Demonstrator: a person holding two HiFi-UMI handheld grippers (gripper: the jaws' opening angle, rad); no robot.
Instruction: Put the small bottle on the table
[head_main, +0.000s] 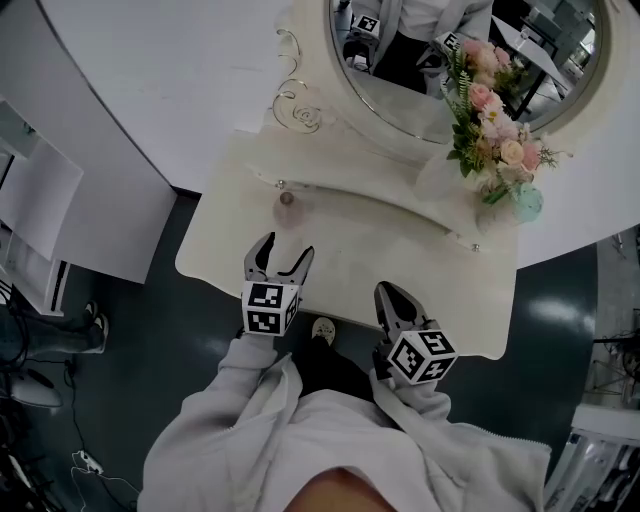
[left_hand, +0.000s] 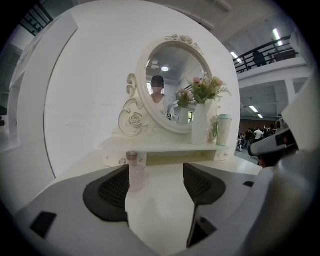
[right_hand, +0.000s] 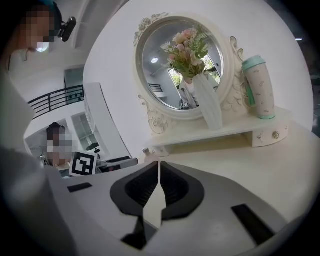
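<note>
Head view: small bottle stands on table.

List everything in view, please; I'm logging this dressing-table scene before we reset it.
Cream dressing table: one, cream, beneath everything.
Small translucent pink bottle with brown cap: one, pink, upright on the table before the shelf's left end.
Oval mirror in carved cream frame: one, cream, at the back.
White vase of pink flowers: one, white, on the shelf.
Mint-lidded patterned tumbler: one, white and mint, beside the vase.
Left gripper: one, grey, open, empty.
Right gripper: one, grey, shut, empty.
</note>
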